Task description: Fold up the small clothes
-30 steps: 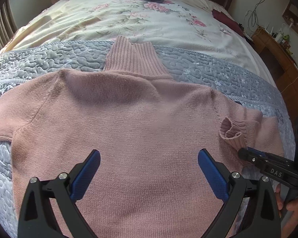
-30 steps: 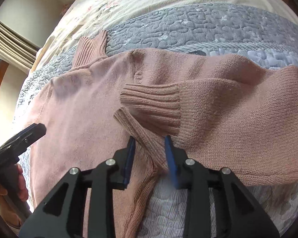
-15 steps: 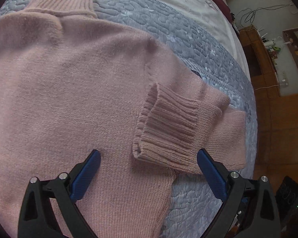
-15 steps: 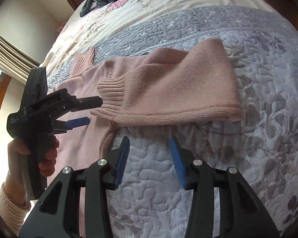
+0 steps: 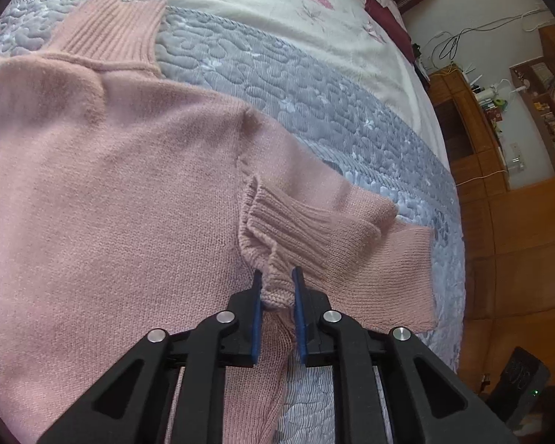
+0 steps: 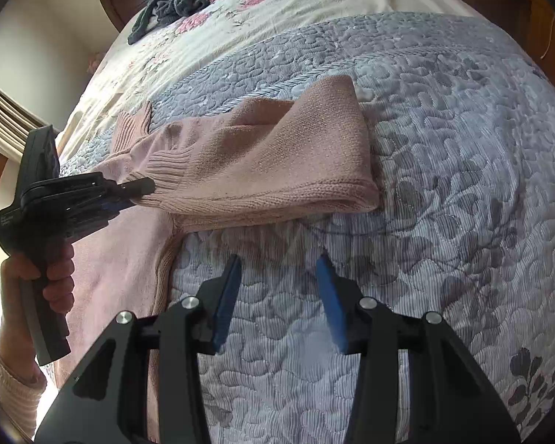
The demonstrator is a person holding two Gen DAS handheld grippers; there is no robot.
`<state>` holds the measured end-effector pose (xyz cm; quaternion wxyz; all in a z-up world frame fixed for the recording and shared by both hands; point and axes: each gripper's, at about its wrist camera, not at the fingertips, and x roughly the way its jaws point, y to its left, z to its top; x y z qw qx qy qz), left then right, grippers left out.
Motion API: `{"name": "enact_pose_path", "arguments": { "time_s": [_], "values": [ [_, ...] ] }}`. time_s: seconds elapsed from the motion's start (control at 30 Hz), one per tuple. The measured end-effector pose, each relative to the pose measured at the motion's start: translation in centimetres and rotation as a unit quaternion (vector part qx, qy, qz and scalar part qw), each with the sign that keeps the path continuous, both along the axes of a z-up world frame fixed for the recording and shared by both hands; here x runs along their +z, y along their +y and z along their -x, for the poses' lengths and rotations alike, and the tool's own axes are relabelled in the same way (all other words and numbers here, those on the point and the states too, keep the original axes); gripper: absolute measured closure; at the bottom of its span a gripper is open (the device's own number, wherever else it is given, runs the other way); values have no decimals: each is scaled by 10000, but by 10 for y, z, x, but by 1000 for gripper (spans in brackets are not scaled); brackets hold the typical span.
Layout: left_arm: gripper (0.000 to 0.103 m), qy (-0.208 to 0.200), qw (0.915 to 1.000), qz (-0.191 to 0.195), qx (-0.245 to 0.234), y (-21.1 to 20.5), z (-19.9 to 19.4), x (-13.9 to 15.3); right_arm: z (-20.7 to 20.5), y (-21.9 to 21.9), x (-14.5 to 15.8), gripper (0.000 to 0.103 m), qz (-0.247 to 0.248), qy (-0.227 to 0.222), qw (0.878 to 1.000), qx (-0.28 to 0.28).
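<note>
My left gripper [image 5: 275,288] jaws pinch the soft, limp pink sweater [image 5: 103,199] at its ribbed cuff [image 5: 288,222], while my right gripper [image 6: 279,277] jaws hang wide over the bed [image 6: 444,192].

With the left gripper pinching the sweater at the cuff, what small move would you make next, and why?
Probably lift and draw the ribbed cuff across the sweater body. The left gripper is shut on knit there, the sleeve already lies doubled back beside the body, and the right gripper hangs open over the quilt.
</note>
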<state>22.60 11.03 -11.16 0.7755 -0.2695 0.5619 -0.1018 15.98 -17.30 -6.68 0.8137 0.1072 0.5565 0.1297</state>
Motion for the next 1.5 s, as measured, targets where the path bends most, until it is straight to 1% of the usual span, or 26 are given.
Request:
{"name": "enact_pose_path", "arguments": {
  "time_s": [0.13, 0.23, 0.33, 0.4, 0.53, 0.6, 0.7, 0.8, 0.87, 0.93, 0.97, 1.0, 1.03, 1.13, 1.17, 1.23, 1.27, 1.33, 1.37, 1.43, 1.47, 1.5],
  "values": [
    [90, -363, 9988, -241, 201, 33, 11, 24, -5, 5, 6, 59, -43, -47, 10000, -19],
    [90, -489, 9968, -507, 382, 67, 13, 35, -14, 12, 8, 58, -109, -50, 9999, -37],
    [90, -473, 9947, -675, 619, 107, 16, 37, -22, 20, 7, 56, -235, -24, 9997, -53],
    [90, -467, 9927, -795, 771, 131, 17, 37, -30, 27, 5, 53, -356, 9, 9993, -59],
    [91, -552, 9880, -1021, 1020, 172, 20, 43, -49, 44, -5, 52, -494, 156, 9986, -83],
    [91, -617, 9848, -1129, 1170, 194, 23, 49, -58, 54, -11, 51, -526, 242, 9983, -83],
    [91, -680, 9793, -1293, 1401, 226, 27, 56, -68, 68, -20, 51, -719, 395, 9966, -42],
    [91, -636, 9760, -1370, 1569, 253, 30, 54, -77, 87, -26, 49, -852, 516, 9950, 61],
    [91, -590, 9741, -1475, 1611, 263, 31, 48, -82, 99, -32, 49, -947, 608, 9936, 136],
    [91, -488, 9748, -1466, 1607, 271, 30, 38, -87, 107, -39, 49, -883, 736, 9933, 98],
    [91, -417, 9753, -1473, 1594, 274, 30, 32, -88, 111, -44, 58, -807, 811, 9934, 81],
    [91, -343, 9753, -1514, 1573, 276, 30, 25, -89, 114, -49, 71, -767, 871, 9932, 103],
    [91, -270, 9750, -1567, 1554, 278, 29, 18, -90, 116, -54, 76, -716, 946, 9929, 108],
    [90, -85, 9730, -1740, 1517, 281, 30, -3, -87, 114, -61, 76, -717, 947, 9929, 29],
    [90, -21, 9728, -1758, 1507, 283, 31, -10, -87, 112, -63, 78, -739, 958, 9927, 1],
    [89, 100, 9731, -1736, 1514, 286, 33, -21, -86, 110, -65, 79, -753, 979, 9923, -5],
    [86, 93, 9733, -1703, 1536, 287, 35, -23, -86, 110, -65, 78, -740, 988, 9924, 14],
    [80, 111, 9725, -1691, 1600, 289, 40, -18, -86, 112, -59, 78, -623, 995, 9930, 98],
    [77, 82, 9706, -1706, 1697, 290, 43, -10, -85, 115, -52, 73, -512, 940, 9942, 134],
    [70, -251, 9681, -1678, 1846, 293, 50, 12, -79, 119, -27, 69, -268, 565, 9979, 190],
    [64, -384, 9671, -1700, 1852, 291, 52, 22, -77, 121, -14, 61, -236, 371, 9988, 233],
    [61, -495, 9671, -1710, 1815, 288, 51, 30, -76, 124, -5, 58, -242, 240, 9991, 264]
  ]
}}
